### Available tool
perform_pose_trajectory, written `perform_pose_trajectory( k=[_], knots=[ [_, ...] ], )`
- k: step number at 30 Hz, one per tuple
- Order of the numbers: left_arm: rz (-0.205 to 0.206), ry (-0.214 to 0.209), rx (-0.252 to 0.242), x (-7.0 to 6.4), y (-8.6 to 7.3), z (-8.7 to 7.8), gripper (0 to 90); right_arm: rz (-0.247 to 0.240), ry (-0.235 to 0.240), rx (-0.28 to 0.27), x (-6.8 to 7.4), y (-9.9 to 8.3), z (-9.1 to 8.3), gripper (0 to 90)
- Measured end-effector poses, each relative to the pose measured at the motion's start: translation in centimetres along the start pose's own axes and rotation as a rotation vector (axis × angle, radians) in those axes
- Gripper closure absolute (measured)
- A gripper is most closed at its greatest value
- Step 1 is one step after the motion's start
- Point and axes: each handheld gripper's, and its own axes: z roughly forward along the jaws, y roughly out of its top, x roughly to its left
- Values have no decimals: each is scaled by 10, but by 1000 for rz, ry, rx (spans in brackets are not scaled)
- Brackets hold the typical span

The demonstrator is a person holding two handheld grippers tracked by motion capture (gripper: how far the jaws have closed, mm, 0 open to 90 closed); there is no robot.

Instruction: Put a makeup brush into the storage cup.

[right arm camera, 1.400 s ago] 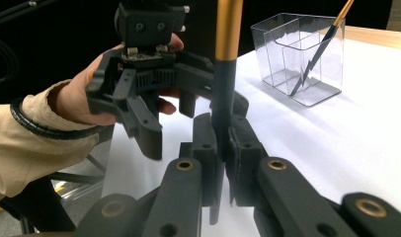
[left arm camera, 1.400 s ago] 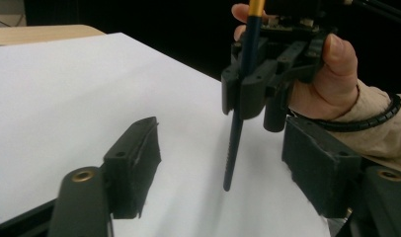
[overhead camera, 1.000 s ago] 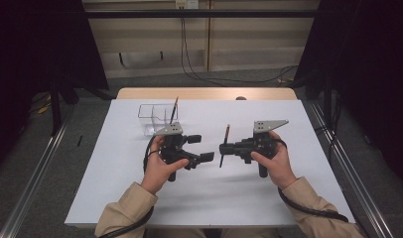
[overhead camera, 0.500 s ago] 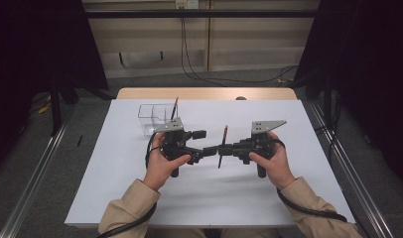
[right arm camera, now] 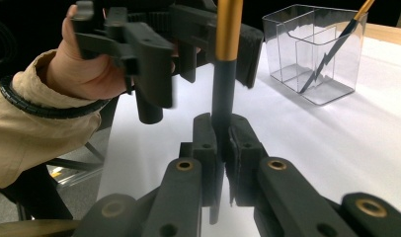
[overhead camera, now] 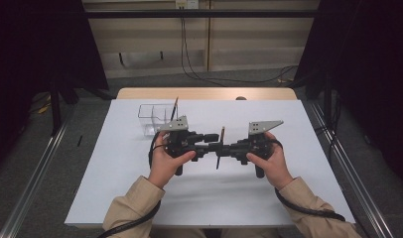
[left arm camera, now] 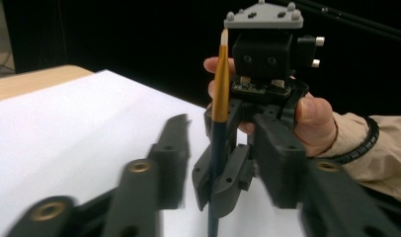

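Note:
A paintbrush (overhead camera: 220, 147) with a gold ferrule, dark handle and pale tip stands nearly upright between the two grippers above the middle of the table. My right gripper (right arm camera: 222, 143) is shut on its dark handle (right arm camera: 223, 94). My left gripper (left arm camera: 228, 163) faces it, open, with one jaw on each side of the brush (left arm camera: 220, 98); whether they touch it I cannot tell. In the high view the left gripper (overhead camera: 209, 141) and right gripper (overhead camera: 228, 148) meet tip to tip.
A clear plastic holder (overhead camera: 152, 116) with compartments stands at the back left of the white table sheet (overhead camera: 289, 198), with a second brush (overhead camera: 174, 106) leaning in it. The same holder (right arm camera: 314, 54) lies beyond the brush in the right gripper view.
Both hands have come together toward the middle. The left gripper's open jaws now flank the brush that the right gripper holds.

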Motion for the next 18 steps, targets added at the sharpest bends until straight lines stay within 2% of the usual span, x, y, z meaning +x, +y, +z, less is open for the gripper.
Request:
perform_pose_trajectory(
  k=[3, 9, 12, 13, 18],
  knots=[
    [-2, 2, 15, -1, 0, 2, 644, -2, 1, 6, 1, 0, 1, 838],
    [26, 26, 18, -2, 4, 2, 734, -7, 2, 19, 1, 0, 4, 838],
    [29, 33, 28, -2, 4, 2, 789, -7, 5, 17, 1, 0, 4, 838],
    [22, 24, 28, -2, 4, 1, 807, -8, 3, 18, 1, 0, 4, 838],
    [43, 26, 33, -4, 6, 1, 833, -10, 2, 18, 2, 0, 4, 838]
  ],
)
